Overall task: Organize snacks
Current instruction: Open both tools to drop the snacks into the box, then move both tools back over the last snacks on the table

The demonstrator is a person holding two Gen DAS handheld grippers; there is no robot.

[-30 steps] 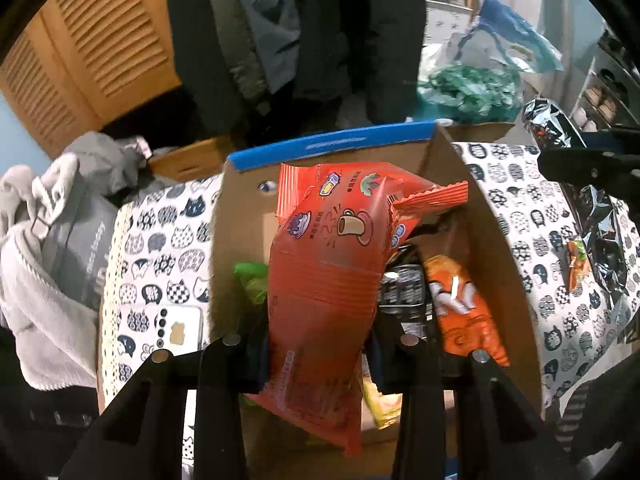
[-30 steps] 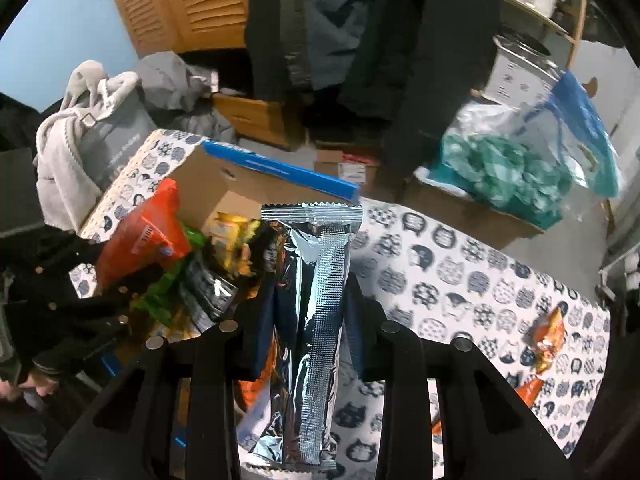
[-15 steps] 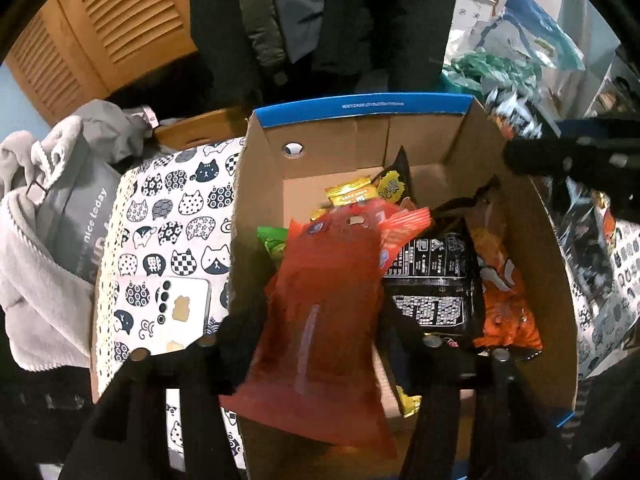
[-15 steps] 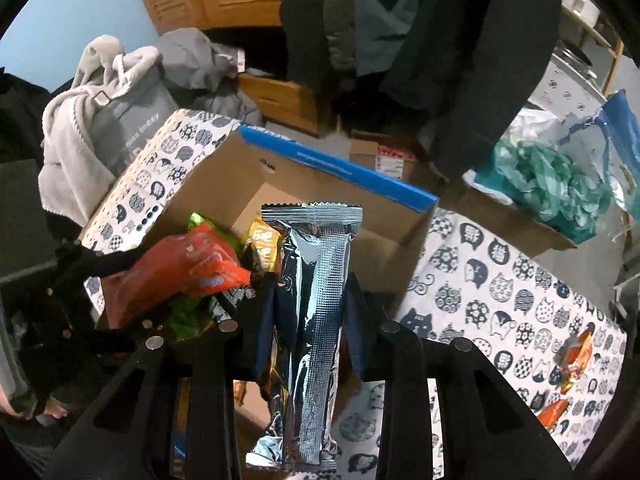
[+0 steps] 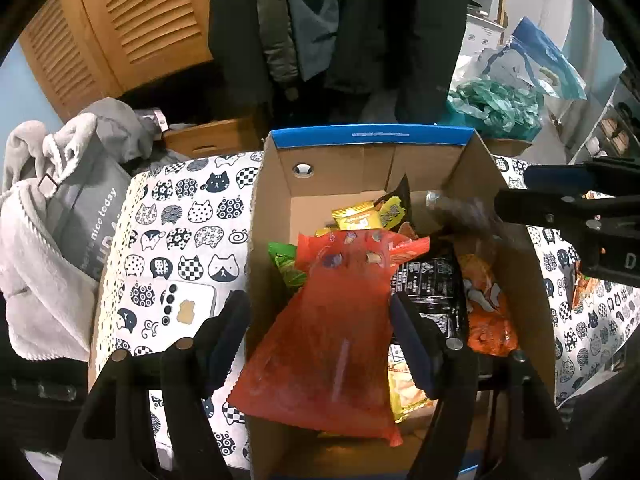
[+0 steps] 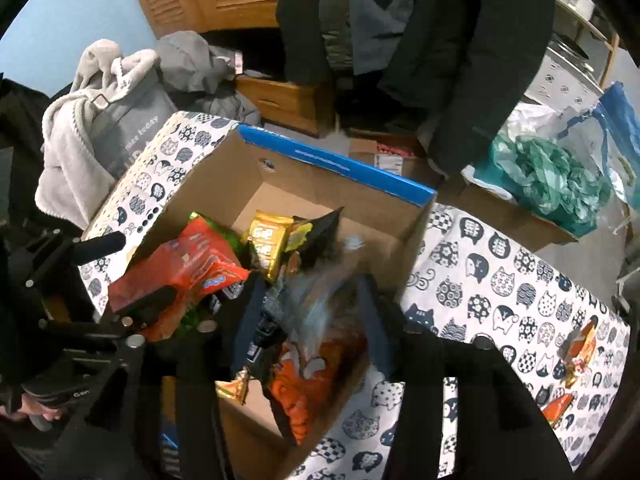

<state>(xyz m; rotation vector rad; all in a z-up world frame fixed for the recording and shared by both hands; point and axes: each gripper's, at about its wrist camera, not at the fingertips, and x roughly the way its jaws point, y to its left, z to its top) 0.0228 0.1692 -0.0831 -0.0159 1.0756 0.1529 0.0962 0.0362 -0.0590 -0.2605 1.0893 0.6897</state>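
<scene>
Both hand-held grippers [image 5: 320,336] [image 6: 310,320] are opening, releasing the red-orange plastic packet [image 5: 328,344] and blurred silver foil packet [image 6: 316,304] into the brown cardboard box [image 5: 360,168]; next, fetching remaining snacks.

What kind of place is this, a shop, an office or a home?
Most likely a home, perhaps a bedroom or an entry corner. Dark coats hang beside a slatted wooden door, a grey fleece garment lies in a heap, and the brown cardboard box of snacks stands on a cat-print cloth.
</scene>
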